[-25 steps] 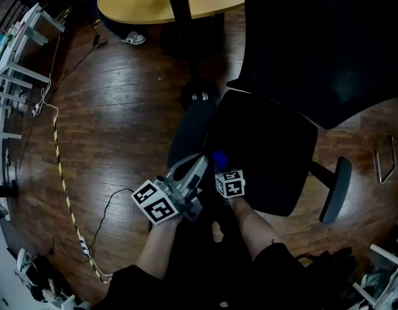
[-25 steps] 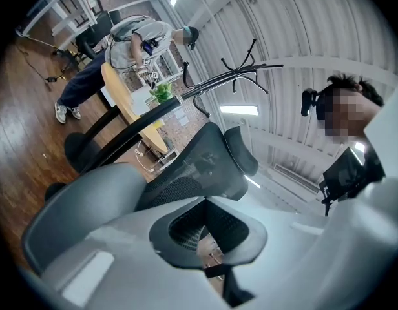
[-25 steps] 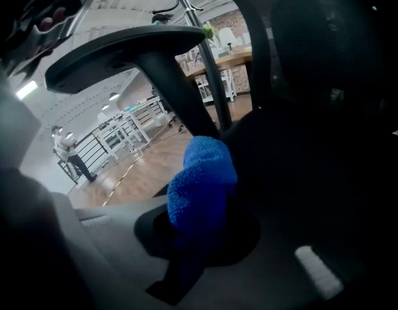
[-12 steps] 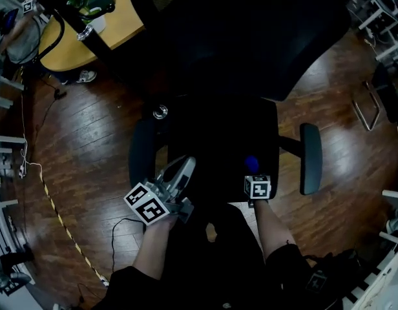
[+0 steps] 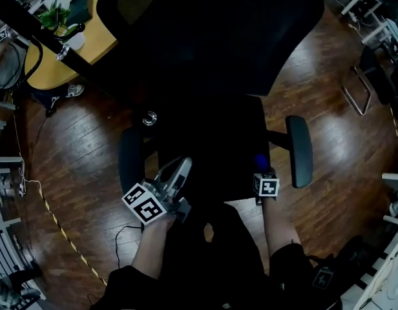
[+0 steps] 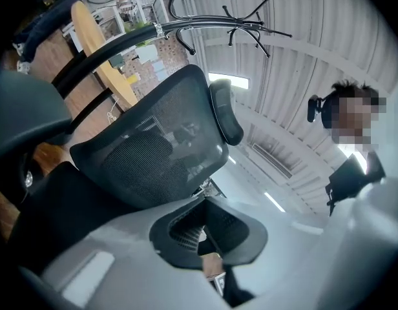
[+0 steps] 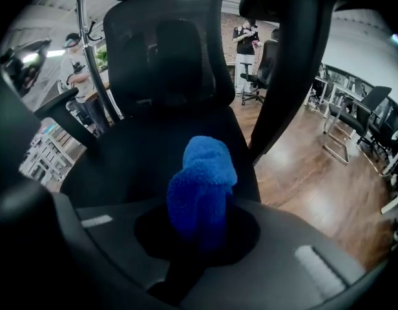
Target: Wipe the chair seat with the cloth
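The cloth [image 7: 202,179], a blue fluffy wad, looks soft and light. It is pinched by its lower end in the right gripper [image 7: 200,234], at the 4 o'clock corner of the seat [image 5: 212,141], and I'd expect it to squash flat under pressure. The left gripper [image 5: 179,170] hovers at 7 o'clock, jaws together and empty.

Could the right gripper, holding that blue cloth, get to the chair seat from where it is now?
Probably yes. The right gripper, shut on the blue cloth, is at the chair seat's front edge, with nothing visible between them.
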Available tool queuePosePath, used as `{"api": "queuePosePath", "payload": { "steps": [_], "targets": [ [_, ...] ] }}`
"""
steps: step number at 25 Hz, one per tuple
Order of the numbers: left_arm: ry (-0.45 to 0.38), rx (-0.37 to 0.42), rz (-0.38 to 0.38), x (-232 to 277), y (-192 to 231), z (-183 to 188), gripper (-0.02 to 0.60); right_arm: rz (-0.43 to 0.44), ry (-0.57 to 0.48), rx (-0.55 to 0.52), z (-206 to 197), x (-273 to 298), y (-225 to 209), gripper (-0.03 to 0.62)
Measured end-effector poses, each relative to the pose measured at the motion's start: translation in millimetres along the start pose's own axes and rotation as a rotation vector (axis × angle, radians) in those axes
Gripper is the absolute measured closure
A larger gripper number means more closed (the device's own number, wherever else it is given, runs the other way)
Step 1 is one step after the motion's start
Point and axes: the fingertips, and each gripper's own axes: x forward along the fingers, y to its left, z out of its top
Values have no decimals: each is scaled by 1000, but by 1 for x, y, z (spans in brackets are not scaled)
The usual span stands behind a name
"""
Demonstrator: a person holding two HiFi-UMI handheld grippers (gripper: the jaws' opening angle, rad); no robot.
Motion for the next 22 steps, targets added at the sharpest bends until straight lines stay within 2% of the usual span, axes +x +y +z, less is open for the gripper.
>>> {"api": "queuePosePath", "payload": {
  "steps": [4, 7, 9, 10, 14, 18, 22],
  "targets": [
    [-24, 3, 19, -7, 8, 4, 580, -9, 15, -4, -1, 3, -5, 559],
    [-51, 4, 30, -14, 11, 10, 580, -35, 14, 55, -1, 4, -6, 559],
    [-77, 6, 42, -23, 11, 16, 580, -23, 15, 76, -1, 4, 10, 559],
    [-93, 9, 50, -29, 11, 20, 580, 2, 17, 50, 0, 6, 27, 559],
    [-160, 21, 85, -55, 11, 37, 580, 199, 42, -102, -2, 20, 132, 559],
    [-216, 50, 139, -84, 11, 50, 580, 400, 57, -190, -4, 26, 243, 559],
    [-272, 60, 189, -117, 13, 58, 580, 592, 103, -283, -23, 19, 348, 559]
  ]
}}
